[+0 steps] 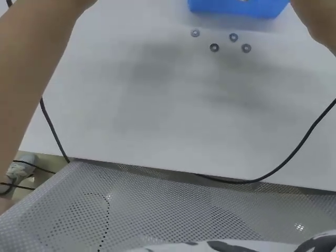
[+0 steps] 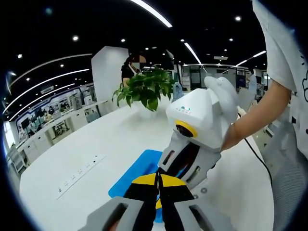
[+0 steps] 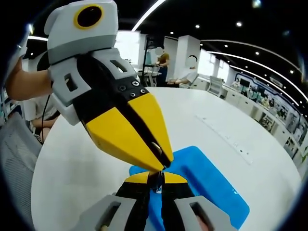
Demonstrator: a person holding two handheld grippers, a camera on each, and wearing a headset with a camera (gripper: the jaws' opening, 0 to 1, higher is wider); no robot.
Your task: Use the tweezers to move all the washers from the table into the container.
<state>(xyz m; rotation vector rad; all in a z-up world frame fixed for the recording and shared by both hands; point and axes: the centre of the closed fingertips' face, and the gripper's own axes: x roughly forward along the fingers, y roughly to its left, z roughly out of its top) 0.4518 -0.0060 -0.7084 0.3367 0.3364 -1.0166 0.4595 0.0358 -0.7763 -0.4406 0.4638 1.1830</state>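
Observation:
Several small metal washers (image 1: 214, 48) lie loose on the white table (image 1: 173, 105), just in front of the blue container (image 1: 239, 8) at the far edge. A bare arm reaches in from each upper corner of the head view. Above the blue container (image 3: 211, 190), my left gripper (image 3: 162, 166) comes in from the left with its yellow-and-black jaws shut, and its tip meets the tip of my right gripper (image 3: 155, 179), which is also shut. From the left gripper (image 2: 158, 182), the right gripper's white body (image 2: 202, 125) stands close ahead over the container (image 2: 137, 171). I see nothing between either pair of jaws.
Two black cables (image 1: 52, 126) run across the table and over its near edge (image 1: 299, 147). A perforated metal surface (image 1: 157, 210) lies below that edge. A potted plant (image 2: 144, 89) stands at the far side, with people and desks in the room beyond.

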